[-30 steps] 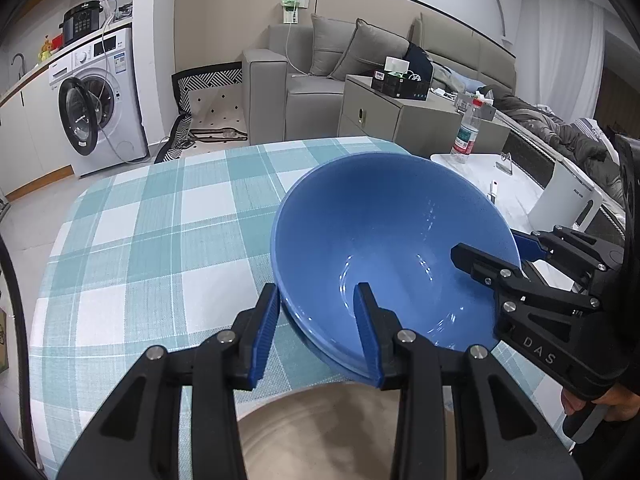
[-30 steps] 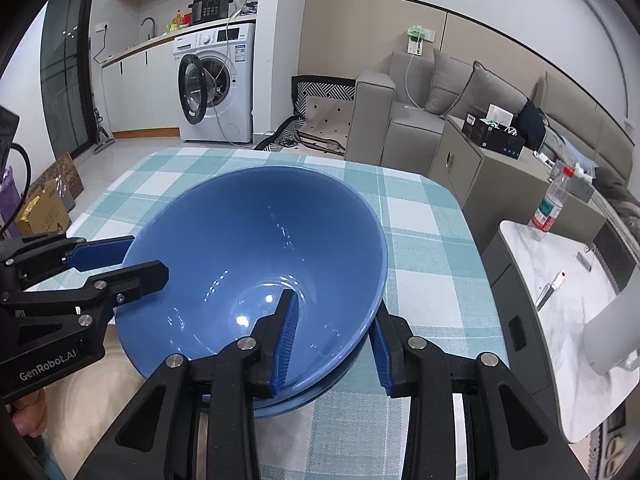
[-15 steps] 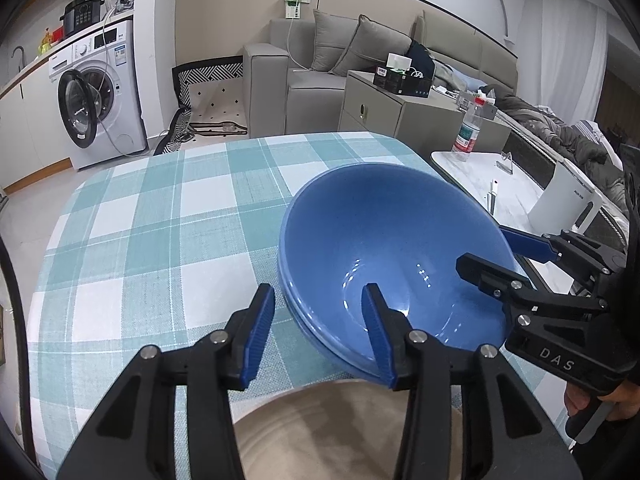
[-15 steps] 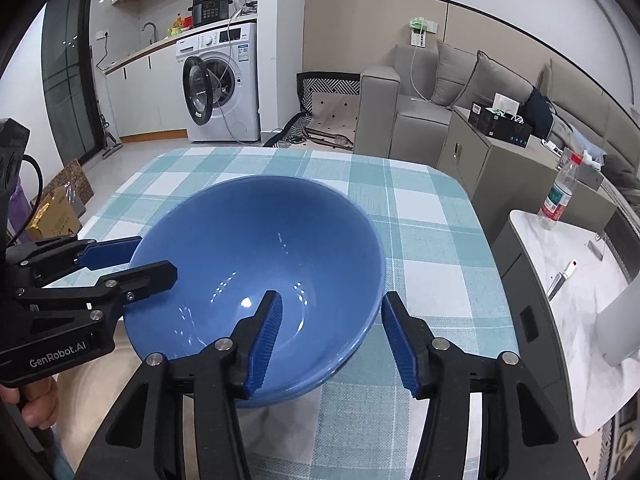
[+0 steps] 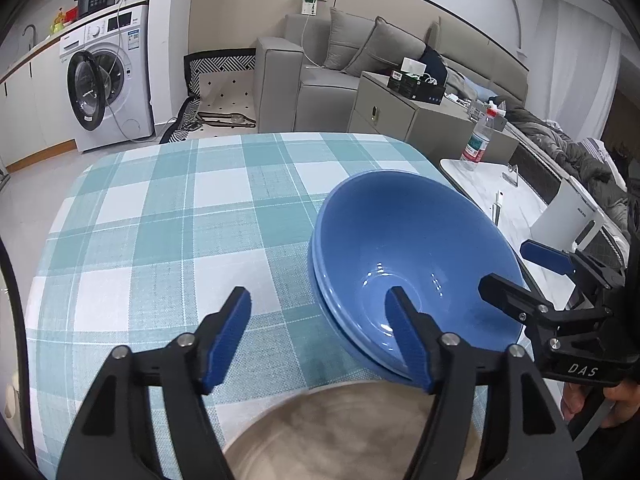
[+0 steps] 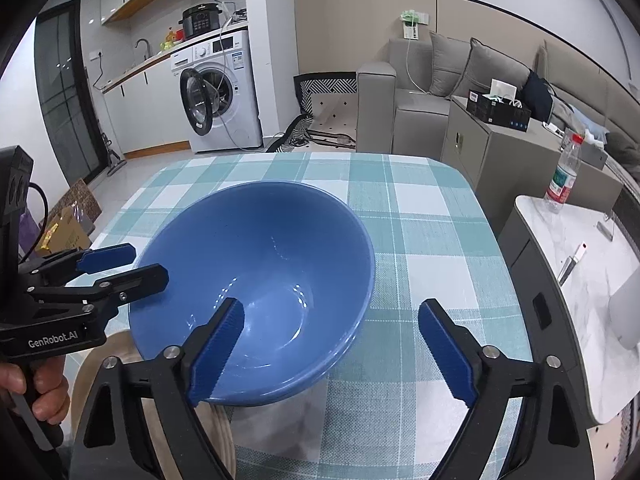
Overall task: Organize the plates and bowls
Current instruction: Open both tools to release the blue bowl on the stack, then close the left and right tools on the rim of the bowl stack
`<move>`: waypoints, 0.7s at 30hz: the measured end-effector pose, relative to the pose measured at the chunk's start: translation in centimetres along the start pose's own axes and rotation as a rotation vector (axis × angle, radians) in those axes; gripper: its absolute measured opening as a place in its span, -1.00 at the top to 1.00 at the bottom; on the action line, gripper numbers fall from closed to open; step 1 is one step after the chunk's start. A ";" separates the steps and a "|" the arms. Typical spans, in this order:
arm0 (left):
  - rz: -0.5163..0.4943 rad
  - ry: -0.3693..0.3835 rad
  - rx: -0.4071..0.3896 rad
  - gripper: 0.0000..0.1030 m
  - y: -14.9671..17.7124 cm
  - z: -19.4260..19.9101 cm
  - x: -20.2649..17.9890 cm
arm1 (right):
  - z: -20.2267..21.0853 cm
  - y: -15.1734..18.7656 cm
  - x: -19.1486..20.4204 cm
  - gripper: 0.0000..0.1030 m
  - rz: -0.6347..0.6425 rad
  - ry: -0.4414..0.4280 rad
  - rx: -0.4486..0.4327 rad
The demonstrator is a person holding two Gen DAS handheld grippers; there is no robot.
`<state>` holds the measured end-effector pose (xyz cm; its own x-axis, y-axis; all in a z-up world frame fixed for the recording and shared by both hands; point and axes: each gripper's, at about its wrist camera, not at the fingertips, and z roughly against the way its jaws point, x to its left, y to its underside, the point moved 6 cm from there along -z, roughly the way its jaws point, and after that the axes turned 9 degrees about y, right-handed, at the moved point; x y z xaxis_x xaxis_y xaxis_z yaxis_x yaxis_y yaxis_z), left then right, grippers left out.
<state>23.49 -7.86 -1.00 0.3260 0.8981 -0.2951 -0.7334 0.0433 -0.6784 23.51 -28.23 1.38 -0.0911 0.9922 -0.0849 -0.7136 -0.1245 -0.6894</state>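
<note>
My blue bowls [image 5: 404, 264], nested one in the other and mouth up, sit on the checked worktop [image 5: 168, 216] near its right edge, beside a tan plate [image 5: 352, 432] at the near edge. Open cloth lies left and beyond. My left gripper [image 5: 320, 332] and right gripper [image 6: 328, 344] straddle opposite rims, jaws opening, pads clear of the bowls.
</note>
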 end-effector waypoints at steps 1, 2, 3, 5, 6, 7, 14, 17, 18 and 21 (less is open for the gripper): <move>0.000 0.002 -0.005 -0.46 0.0 0.1 0.1 | 0.0 0.1 -0.1 -0.80 -0.006 -0.002 0.002; 0.002 0.004 -0.007 -0.46 -0.1 0.0 0.2 | 0.0 0.1 -0.2 -0.83 -0.012 -0.004 0.004; 0.008 0.010 -0.007 -0.46 -0.1 0.0 0.3 | -0.1 0.2 -0.4 -0.91 -0.020 -0.011 0.006; 0.022 0.019 -0.004 -0.51 -0.1 -0.2 0.6 | -0.2 0.2 -0.6 -0.95 -0.033 -0.027 0.009; 0.030 0.023 -0.004 -0.67 -0.1 -0.3 0.7 | -0.3 0.3 -0.7 -0.97 -0.038 -0.033 0.016; 0.035 0.024 -0.010 -0.80 -0.2 -0.3 0.8 | -0.5 0.4 -0.8 -0.98 -0.044 -0.037 0.021; 0.054 0.050 -0.020 -1.00 -0.2 -0.8 1.3 | -1.3 0.8 -1.4 -0.98 -0.086 -0.069 0.040; 0.051 0.053 -0.012 -1.00 -0.1 -1.0 1.4 | -1.7 0.9 -1.7 -0.98 -0.109 -0.087 0.047; 0.052 0.054 -0.010 -1.00 -0.1 -1.1 1.4 | -1.8 1.0 -1.7 -0.98 -0.117 -0.096 0.051; 0.056 0.064 0.010 -1.00 0.0 -1.5 1.4 | -2.2 1.2 -1.8 -0.98 -0.143 -0.132 0.060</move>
<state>24.86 -7.25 -2.44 0.3210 0.8696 -0.3752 -0.7578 -0.0018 -0.6525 24.34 -30.18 -0.90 -0.0732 0.9914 0.1083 -0.7654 0.0138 -0.6434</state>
